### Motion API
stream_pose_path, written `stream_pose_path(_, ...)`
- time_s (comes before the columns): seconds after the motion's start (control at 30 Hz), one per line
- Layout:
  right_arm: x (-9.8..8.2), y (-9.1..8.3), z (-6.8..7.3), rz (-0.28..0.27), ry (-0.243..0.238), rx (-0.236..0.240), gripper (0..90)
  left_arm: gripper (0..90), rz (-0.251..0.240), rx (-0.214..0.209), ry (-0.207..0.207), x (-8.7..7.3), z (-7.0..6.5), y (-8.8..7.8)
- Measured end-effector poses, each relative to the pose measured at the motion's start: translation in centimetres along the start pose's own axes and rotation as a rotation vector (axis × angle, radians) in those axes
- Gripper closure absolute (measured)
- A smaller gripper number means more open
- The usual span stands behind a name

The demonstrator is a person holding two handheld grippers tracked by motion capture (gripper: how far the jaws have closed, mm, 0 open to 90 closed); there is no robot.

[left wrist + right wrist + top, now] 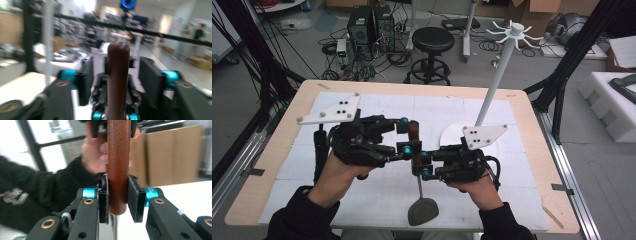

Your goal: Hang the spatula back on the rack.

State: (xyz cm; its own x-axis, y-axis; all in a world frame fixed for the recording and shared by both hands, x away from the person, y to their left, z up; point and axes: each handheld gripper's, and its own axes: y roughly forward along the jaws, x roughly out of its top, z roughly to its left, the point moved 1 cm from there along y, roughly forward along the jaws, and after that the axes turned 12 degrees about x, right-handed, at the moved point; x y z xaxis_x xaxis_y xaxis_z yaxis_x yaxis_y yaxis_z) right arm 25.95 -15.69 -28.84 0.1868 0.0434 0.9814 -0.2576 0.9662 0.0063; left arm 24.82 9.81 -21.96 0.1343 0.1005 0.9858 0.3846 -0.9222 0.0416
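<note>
right tongs pinched a round, smooth wooden handle — metal shank, flat grey spatula head below; left tongs stood spread around it.

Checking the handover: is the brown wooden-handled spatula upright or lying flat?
Upright. The brown wooden handle stands vertical between the right gripper pads, and the grey spatula head hangs at the bottom, near the table.
</note>
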Motion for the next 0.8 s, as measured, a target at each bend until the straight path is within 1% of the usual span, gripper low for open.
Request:
stream_pose_path(0.03,0.2,-0.2,0.1,-0.009,-0.009,-0.033,73.8,43.4,-0.017,0.024,0.006,-0.1,0.2,-0.4)
stream_pose_path(0.1,0.5,-0.6,0.4,-0.021,-0.021,-0.085,73.8,39.6,-0.033,0.068,-0.002,-0.6,0.8,-1.4)
stream_pose_path(0.13,0.7,-0.8,0.6,-0.027,-0.023,-0.118,73.8,38.1,-0.035,0.086,-0.003,-0.8,1.0,-1.7)
stream_pose_path(0.17,0.8,-0.9,0.7,-0.032,-0.027,-0.14,73.8,37.0,-0.033,0.12,-0.002,-1.2,1.4,-2.3)
stream_pose_path(0.27,1.1,-1.6,1.0,-0.045,-0.042,-0.231,73.8,32.6,-0.043,0.19,-0.001,-2.3,2.3,-3.6)
stream_pose_path(0.3,1.2,-1.8,1.0,-0.048,-0.039,-0.253,73.7,31.0,-0.042,0.225,0.011,-3.0,2.7,-4.1)
stream_pose_path(0.33,1.3,-2.1,1.1,-0.055,-0.043,-0.295,73.8,29.4,-0.039,0.248,0.018,-3.5,3.0,-4.4)
stream_pose_path(0.37,1.4,-2.3,1.2,-0.055,-0.042,-0.321,73.7,26.7,-0.031,0.283,0.028,-4.2,3.3,-4.8)
stream_pose_path(0.43,1.7,-2.9,1.4,-0.056,-0.047,-0.39,73.7,20.8,-0.023,0.339,0.035,-5.6,4.0,-5.7)
stream_pose_path(0.47,1.9,-3.1,1.4,-0.056,-0.047,-0.424,73.7,20.2,-0.021,0.371,0.026,-6.6,4.5,-6.3)
stream_pose_path(0.5,2.1,-3.5,1.5,-0.051,-0.057,-0.478,73.7,18.9,-0.019,0.381,0.023,-6.9,4.7,-6.6)
stream_pose_path(0.53,2.2,-3.7,1.5,-0.049,-0.06,-0.497,73.7,18.3,-0.014,0.398,0.019,-7.6,5.1,-7.0)
stream_pose_path(0.6,2.4,-4.0,1.6,-0.036,-0.067,-0.569,73.7,18.3,-0.001,0.44,0.021,-8.8,5.8,-8.0)
stream_pose_path(0.63,2.6,-4.3,1.6,-0.028,-0.072,-0.61,73.7,18.3,0.006,0.452,0.023,-9.2,5.9,-8.3)
stream_pose_path(0.67,2.6,-4.4,1.6,-0.024,-0.073,-0.628,73.7,18.0,0.019,0.47,0.032,-9.7,6.1,-8.8)
stream_pose_path(0.7,2.8,-4.7,1.5,-0.024,-0.074,-0.65,73.7,18.0,0.023,0.476,0.037,-10.0,6.1,-9.0)
stream_pose_path(0.8,3.1,-5.5,1.2,-0.038,-0.066,-0.674,73.7,18.0,0.043,0.486,0.05,-11.1,6.3,-9.7)
